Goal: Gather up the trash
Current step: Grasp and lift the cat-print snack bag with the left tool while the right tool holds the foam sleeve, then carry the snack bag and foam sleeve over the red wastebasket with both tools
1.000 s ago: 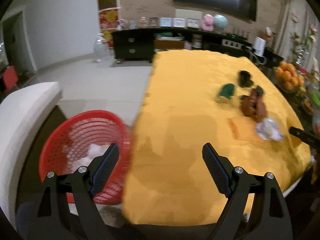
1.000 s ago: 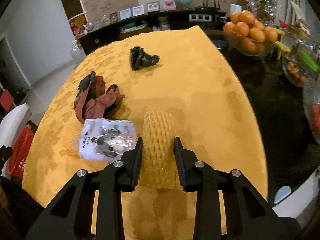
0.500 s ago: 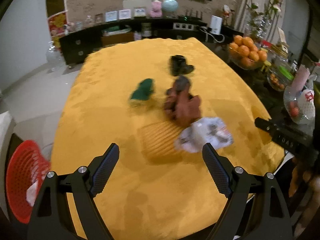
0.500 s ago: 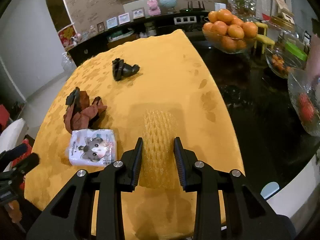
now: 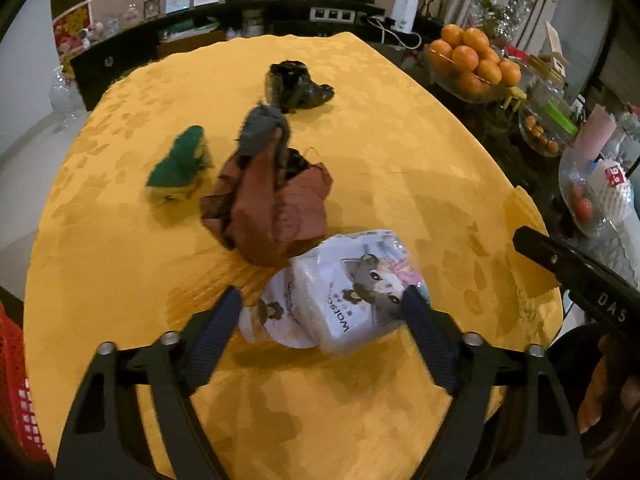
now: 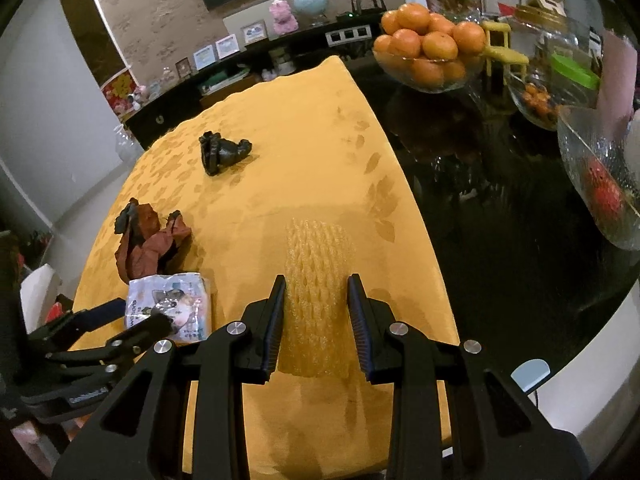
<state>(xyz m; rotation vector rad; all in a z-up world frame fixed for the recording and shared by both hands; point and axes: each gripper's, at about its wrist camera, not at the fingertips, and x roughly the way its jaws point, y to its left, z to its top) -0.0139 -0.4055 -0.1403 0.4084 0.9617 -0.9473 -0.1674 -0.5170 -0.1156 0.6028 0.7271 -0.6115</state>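
Two grabs going: left gripper (image 5: 322, 312) jaws closing around tissue pack (image 5: 340, 292) near table (image 5: 400, 152) edge; right gripper (image 6: 316, 312) pinching foam net (image 6: 316, 280); next, carrying to basket (image 5: 12, 380).

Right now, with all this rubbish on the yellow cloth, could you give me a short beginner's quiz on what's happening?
1. True or false: the right gripper is shut on the yellow foam net.
2. Which item sits between the left gripper's fingers: (a) white tissue pack, (b) brown wrapper, (c) green sponge?
3. Fill in: the bowl beside the cloth holds ____.

Key: 1 true; 2 a; 3 oranges.
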